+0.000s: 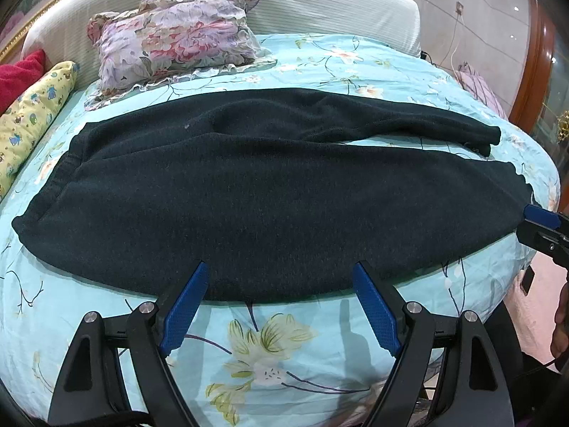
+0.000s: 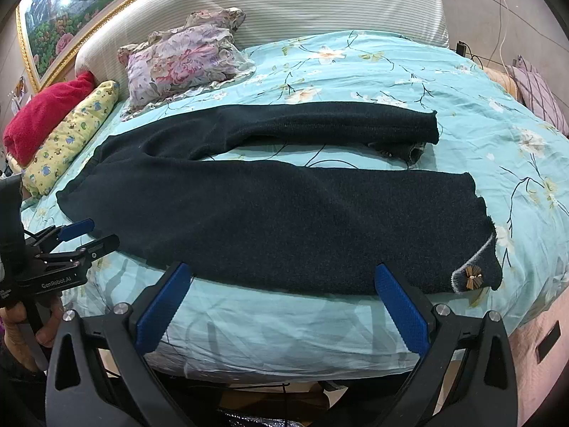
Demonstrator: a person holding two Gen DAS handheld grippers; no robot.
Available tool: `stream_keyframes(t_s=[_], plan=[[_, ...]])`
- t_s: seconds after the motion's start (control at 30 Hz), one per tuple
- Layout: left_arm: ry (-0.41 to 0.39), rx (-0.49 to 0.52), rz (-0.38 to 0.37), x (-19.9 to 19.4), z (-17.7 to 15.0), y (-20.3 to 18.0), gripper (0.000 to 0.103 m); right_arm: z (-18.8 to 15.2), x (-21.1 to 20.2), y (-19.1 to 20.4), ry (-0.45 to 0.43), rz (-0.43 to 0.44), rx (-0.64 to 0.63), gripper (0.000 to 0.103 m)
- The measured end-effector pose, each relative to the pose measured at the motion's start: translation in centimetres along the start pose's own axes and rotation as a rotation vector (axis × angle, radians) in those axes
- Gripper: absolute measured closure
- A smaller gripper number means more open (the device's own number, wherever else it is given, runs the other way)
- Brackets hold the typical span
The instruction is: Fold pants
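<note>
Dark knit pants (image 1: pixel 277 192) lie flat across the bed, waistband at the left, both legs running right. They also show in the right wrist view (image 2: pixel 284 220), with a small bow ornament (image 2: pixel 471 279) on the near leg's cuff. My left gripper (image 1: pixel 281 277) is open and empty, fingertips at the near edge of the pants' middle. My right gripper (image 2: pixel 281 277) is open and empty at the near leg's front edge. The right gripper shows at the left view's right edge (image 1: pixel 544 227); the left gripper shows at the right view's left edge (image 2: pixel 89 236).
The bed has a light blue floral cover (image 1: pixel 270 341). A floral pillow (image 1: pixel 174 42), a yellow patterned pillow (image 1: pixel 32 114) and a red cloth (image 2: pixel 46 114) lie near the striped headboard (image 2: pixel 302 3). A plaid pillow (image 2: pixel 540 96) sits at the far right.
</note>
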State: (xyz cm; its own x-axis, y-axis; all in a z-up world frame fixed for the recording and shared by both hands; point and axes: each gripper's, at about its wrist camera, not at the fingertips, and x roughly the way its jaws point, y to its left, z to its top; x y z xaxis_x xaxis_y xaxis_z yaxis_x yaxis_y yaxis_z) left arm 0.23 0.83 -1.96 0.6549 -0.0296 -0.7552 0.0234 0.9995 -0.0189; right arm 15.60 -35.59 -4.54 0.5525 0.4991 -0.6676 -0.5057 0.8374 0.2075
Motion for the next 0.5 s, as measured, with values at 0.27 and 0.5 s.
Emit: stream_keyframes(t_s=[0.27,0.5], plan=[[0.004,-0.007,-0.006,-0.01,-0.1,-0.11,0.019,-0.01,-0.08,0.0,-0.001,-0.001,0.001,0.0],[0.004,-0.002,-0.01,0.17,-0.06,-0.19,0.019,0.11,-0.05,0.0,-0.002,0.005,0.004,0.0]])
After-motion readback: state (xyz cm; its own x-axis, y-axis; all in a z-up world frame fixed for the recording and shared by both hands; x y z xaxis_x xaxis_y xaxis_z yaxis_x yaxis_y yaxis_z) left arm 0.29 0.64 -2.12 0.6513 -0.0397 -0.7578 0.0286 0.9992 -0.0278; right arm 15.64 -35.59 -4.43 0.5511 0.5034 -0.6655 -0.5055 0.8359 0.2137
